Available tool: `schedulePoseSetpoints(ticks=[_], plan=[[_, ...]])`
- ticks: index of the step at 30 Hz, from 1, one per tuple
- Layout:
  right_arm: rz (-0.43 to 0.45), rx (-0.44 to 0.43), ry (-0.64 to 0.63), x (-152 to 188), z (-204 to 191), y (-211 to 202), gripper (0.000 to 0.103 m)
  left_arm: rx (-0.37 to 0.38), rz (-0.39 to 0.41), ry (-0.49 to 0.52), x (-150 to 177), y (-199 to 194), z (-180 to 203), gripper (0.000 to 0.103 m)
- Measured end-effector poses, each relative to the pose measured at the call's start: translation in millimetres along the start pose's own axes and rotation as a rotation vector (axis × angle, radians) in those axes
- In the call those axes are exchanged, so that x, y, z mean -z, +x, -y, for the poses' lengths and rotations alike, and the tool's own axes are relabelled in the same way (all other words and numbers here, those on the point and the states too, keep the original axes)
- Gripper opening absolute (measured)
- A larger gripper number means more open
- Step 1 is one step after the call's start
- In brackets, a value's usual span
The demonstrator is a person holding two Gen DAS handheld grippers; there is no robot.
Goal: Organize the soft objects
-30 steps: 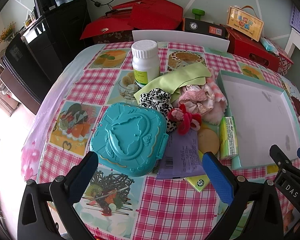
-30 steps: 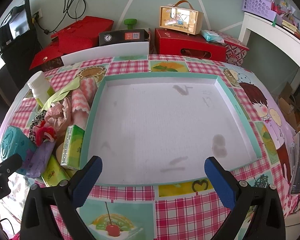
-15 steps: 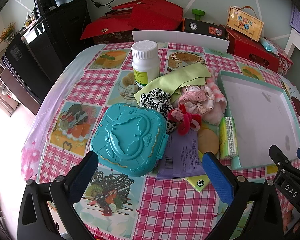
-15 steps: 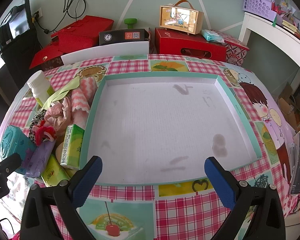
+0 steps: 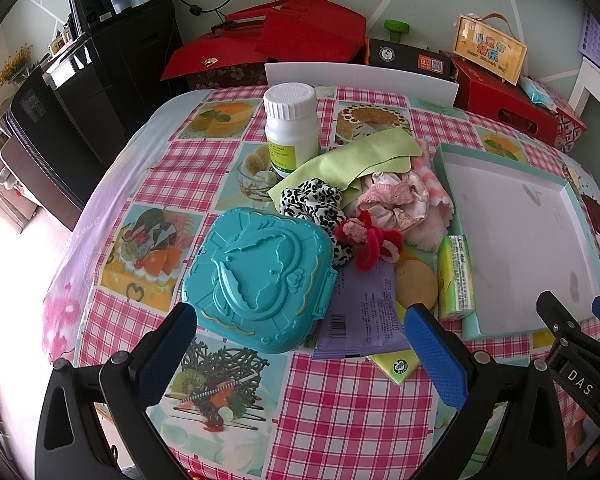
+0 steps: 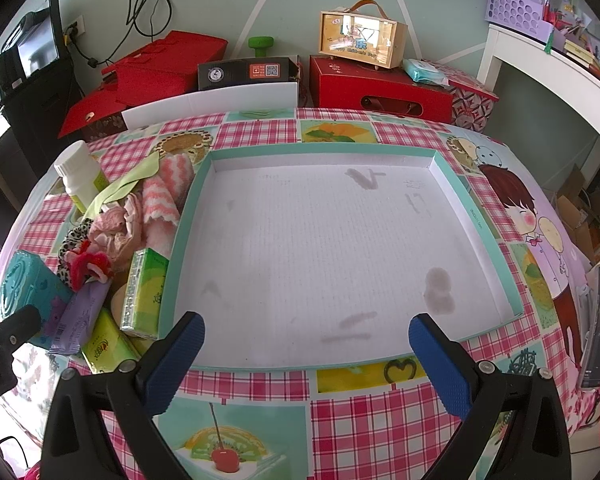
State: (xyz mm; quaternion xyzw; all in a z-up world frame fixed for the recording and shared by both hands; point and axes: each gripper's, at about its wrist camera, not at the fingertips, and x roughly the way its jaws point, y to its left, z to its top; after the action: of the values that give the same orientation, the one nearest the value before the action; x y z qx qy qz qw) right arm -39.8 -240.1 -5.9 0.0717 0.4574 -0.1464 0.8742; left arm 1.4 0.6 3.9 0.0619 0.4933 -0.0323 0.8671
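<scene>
**Q:** Has anything just changed?

**Me:** Barely. Compared with a second ago both views match almost exactly; my left tool (image 5: 300,344) and my right tool (image 6: 306,354) hover where they were, both with their jaws spread wide and nothing between them. I read that as the sorting not having started: the tray (image 6: 476,216) has nothing in it, and every soft piece lies in the heap just left of it.

**Q:** Where exactly are the soft things?

**Me:** On the table (image 5: 352,412), between the white bottle (image 5: 292,128) and the tray's left wall. The green cloth (image 5: 360,160) lies on top at the far end, the pink frilly scrunchie (image 5: 392,200) below it, the leopard scrunchie (image 5: 312,202) touching the teal plastic case (image 5: 260,276), and the red hair tie (image 5: 370,240) resting partly on the purple packet (image 5: 364,308). A pink striped cloth (image 6: 164,196) lies against the tray's rim.

**Q:** Which way do they point?

**Me:** The green cloth's long axis runs diagonally, from near-left up toward far-right, in my left view. The striped cloth runs roughly parallel to the tray's left wall. The scrunchies are rings lying flat, with no real heading. The green tissue pack (image 5: 456,276) also lies lengthwise along that wall.

**Q:** What first?

**Me:** Probably the red hair tie: it sits on top, nearest my left tool.
</scene>
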Motion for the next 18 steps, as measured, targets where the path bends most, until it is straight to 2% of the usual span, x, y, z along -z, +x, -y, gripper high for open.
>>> schedulePoseSetpoints(ticks=[13,18], plan=[[0.000,0.000,-0.002,0,0,0,0.103,0.000,0.015,-0.001,-5,-7,0,0.103],[0.020,-0.005,-0.005,-5,0,-9,0.103,-0.019,0.055,0.000,-23,-22,0,0.103]])
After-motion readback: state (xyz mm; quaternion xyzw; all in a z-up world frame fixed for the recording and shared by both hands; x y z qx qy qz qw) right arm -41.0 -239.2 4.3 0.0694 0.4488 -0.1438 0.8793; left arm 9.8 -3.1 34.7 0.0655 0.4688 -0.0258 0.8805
